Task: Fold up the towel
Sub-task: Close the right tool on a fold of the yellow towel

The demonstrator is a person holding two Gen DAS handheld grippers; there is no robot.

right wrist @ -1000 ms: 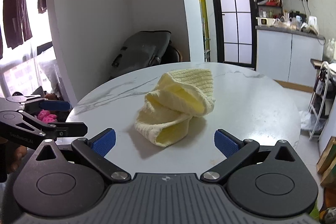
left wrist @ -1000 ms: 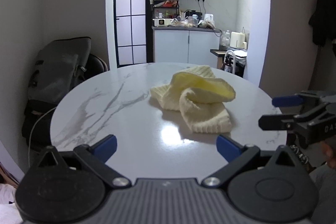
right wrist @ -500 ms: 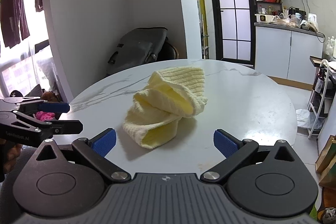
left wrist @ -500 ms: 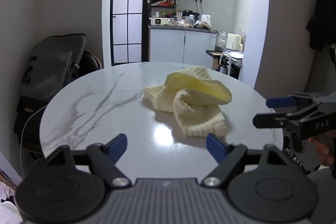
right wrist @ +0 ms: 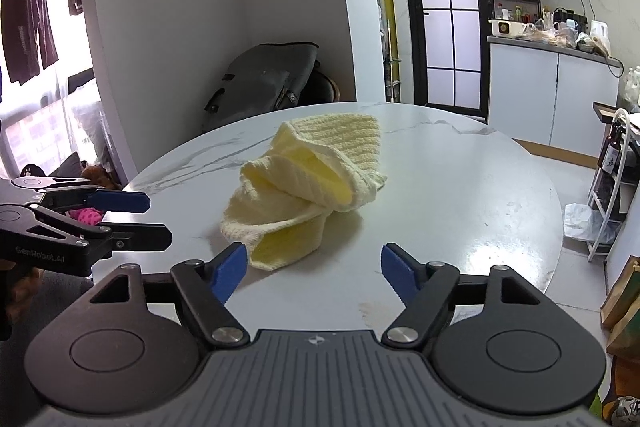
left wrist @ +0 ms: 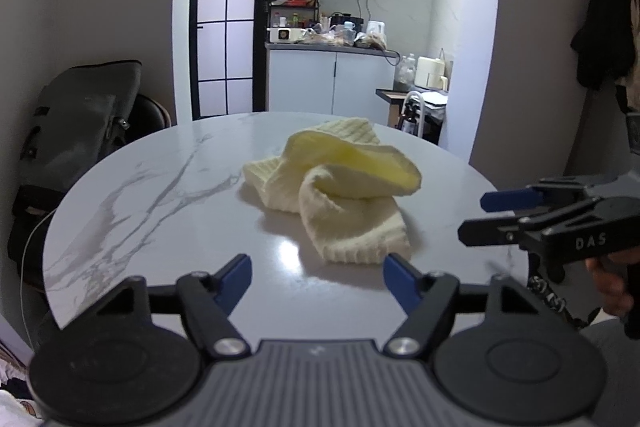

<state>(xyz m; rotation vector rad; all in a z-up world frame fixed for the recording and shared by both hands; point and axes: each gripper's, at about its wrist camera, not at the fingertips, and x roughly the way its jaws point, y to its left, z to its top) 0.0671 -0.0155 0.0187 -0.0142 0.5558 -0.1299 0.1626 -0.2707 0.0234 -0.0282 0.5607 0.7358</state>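
Observation:
A crumpled pale yellow towel (left wrist: pixel 344 195) lies in a heap near the middle of the round white marble table (left wrist: pixel 140 211). My left gripper (left wrist: pixel 318 269) hovers over the table's near edge with the towel's near end just ahead of its blue pads. Its jaws are closing with nothing between them. From the other side, my right gripper (right wrist: pixel 313 259) faces the towel (right wrist: pixel 312 179), its jaws closing too and no pad pressing on cloth. Each gripper shows in the other's view: the right gripper (left wrist: pixel 486 217), the left gripper (right wrist: pixel 154 217).
A grey bag (left wrist: pixel 80 123) rests on a chair behind the table. A kitchen counter (left wrist: pixel 332 47) stands past the doorway, and a white rack (right wrist: pixel 616 187) is off the table's right side. Dark clothes (left wrist: pixel 604 27) hang on the wall. A person's hand (left wrist: pixel 612 283) holds the right gripper.
Both grippers' jaws have narrowed. The right gripper has come a little closer to the towel. The towel itself has not moved.

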